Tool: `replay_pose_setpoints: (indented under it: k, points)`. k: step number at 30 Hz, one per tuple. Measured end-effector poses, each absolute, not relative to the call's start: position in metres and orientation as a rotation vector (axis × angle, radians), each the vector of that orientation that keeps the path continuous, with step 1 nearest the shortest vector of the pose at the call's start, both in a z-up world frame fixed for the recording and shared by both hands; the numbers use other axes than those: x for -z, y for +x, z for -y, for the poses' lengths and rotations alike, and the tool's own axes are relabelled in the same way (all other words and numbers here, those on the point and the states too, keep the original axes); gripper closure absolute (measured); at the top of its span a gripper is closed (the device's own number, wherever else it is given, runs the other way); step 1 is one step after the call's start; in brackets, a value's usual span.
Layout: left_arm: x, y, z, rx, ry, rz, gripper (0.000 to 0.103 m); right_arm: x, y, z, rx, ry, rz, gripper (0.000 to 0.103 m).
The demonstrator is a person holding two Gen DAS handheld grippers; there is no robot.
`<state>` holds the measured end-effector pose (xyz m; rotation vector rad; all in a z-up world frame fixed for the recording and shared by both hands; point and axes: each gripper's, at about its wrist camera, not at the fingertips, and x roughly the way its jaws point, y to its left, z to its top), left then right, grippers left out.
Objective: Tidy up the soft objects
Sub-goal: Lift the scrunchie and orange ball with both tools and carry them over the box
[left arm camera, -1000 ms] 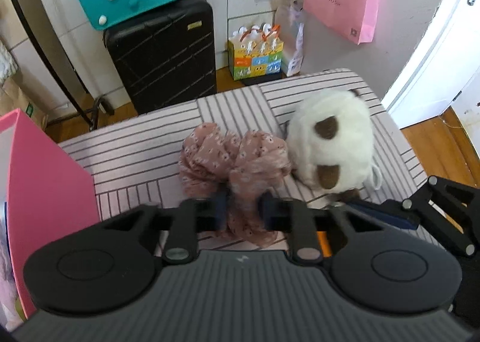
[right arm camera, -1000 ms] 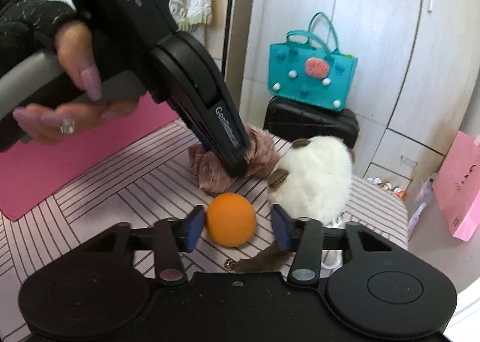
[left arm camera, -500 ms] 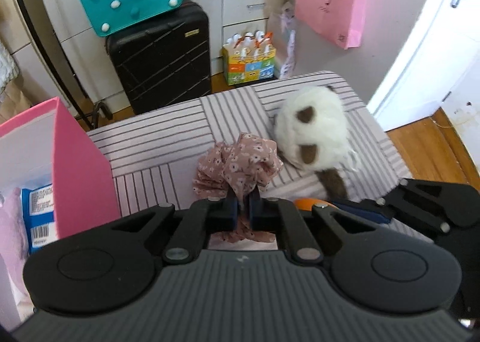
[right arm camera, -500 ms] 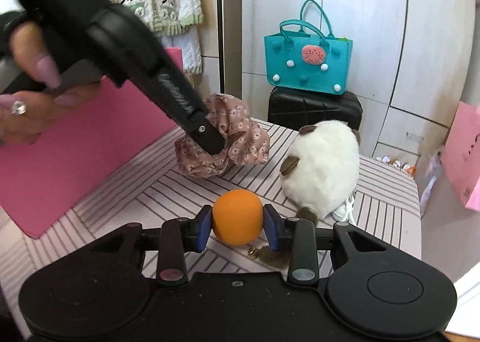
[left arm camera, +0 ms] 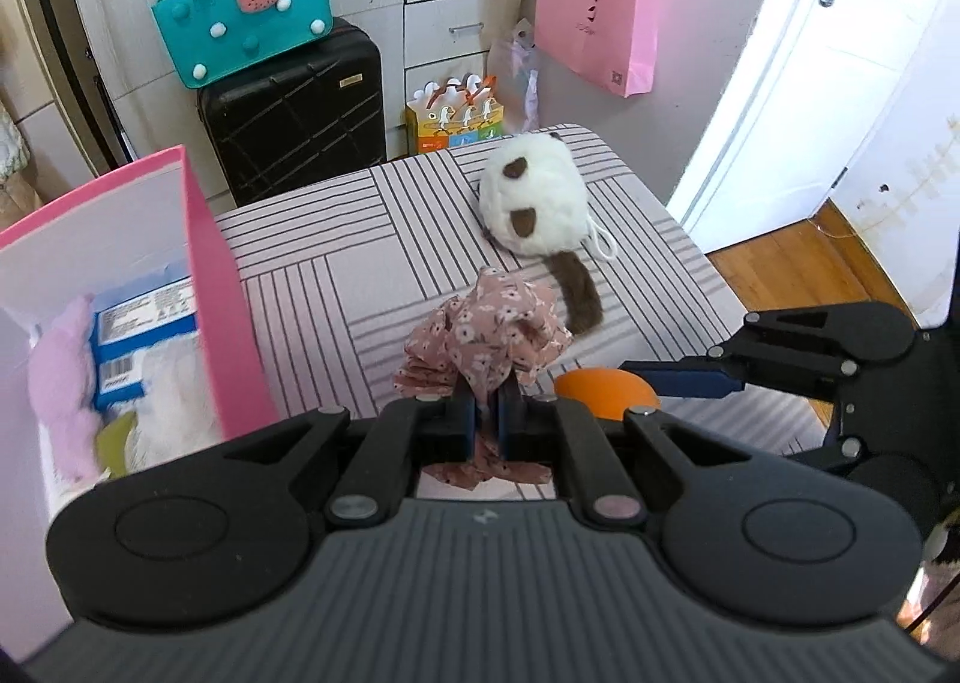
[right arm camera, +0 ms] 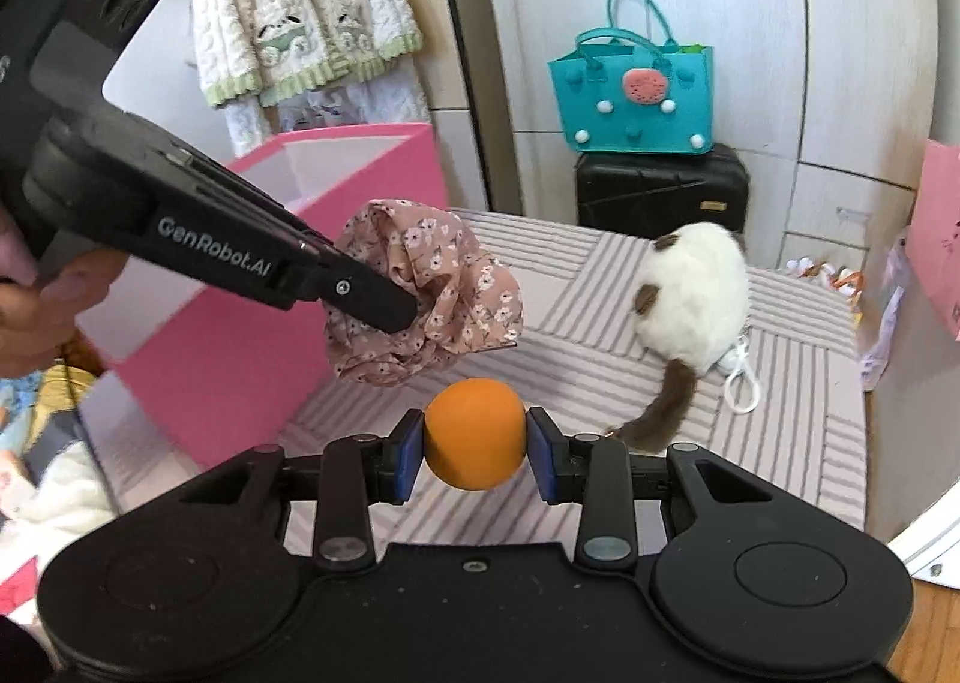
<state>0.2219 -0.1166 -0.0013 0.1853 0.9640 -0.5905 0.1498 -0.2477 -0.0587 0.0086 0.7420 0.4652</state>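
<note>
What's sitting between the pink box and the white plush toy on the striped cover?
In the left wrist view, only bare striped cover lies between the pink box and the white plush toy; the floral scrunchie hangs nearer the camera.

The left hand-held gripper point(left arm camera: 486, 418), jaws clamped on the floral scrunchie point(left arm camera: 489, 338), hangs above the desk point(left arm camera: 336, 263); the right hand-held gripper point(right arm camera: 475, 446) pinches the orange ball point(right arm camera: 475, 434) beside it.
</note>
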Motion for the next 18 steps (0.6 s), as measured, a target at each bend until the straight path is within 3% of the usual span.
replay_pose_setpoints:
  k: [18]
  points:
    - [-0.033,0.13,0.06,0.649,0.159,-0.954,0.097,0.008,0.081,0.22,-0.553,0.025,-0.809,0.062]
